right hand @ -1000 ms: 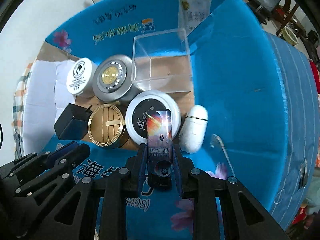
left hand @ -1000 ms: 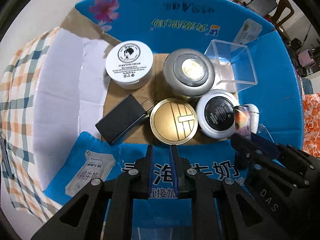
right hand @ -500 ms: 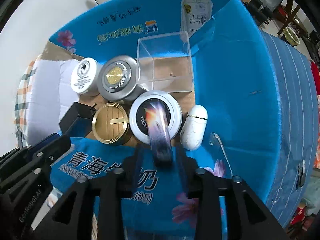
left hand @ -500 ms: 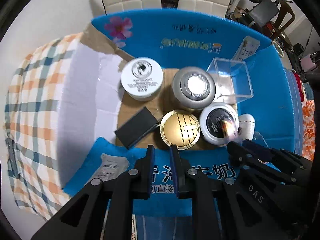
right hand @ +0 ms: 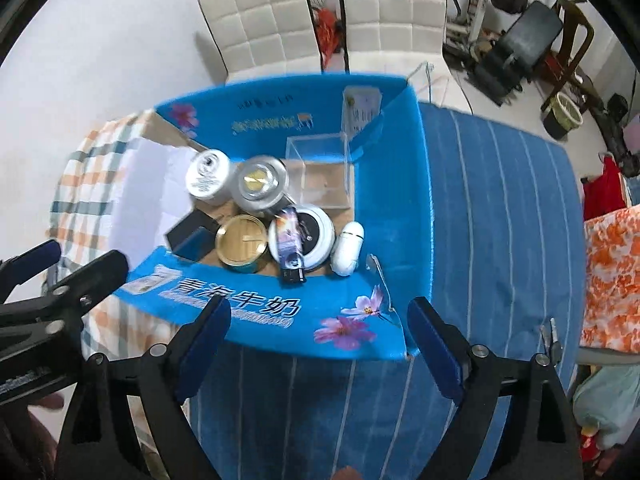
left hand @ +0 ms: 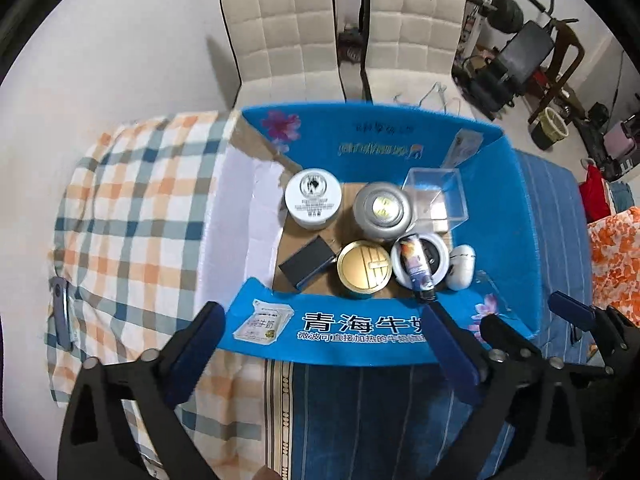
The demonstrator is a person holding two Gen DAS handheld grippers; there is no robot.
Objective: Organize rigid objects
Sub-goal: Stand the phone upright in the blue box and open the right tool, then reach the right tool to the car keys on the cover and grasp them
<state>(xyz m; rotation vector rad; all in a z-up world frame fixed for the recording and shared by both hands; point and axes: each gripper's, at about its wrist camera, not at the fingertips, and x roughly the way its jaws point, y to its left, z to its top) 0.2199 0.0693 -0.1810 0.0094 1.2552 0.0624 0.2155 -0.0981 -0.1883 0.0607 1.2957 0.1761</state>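
Now both sets of jaws are opening, empty — lighter lies in the blue box.

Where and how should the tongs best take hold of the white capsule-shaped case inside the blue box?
Grip the white capsule case across its narrow middle, coming from above. It lies lengthwise on the floor of the blue box, the black-lidded tin close on one side, so closing across the short width probably fits best.

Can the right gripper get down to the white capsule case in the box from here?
Probably yes: the right gripper is opening, empty, above the box. The white capsule case lies uncovered near the right wall, which may crowd one finger.
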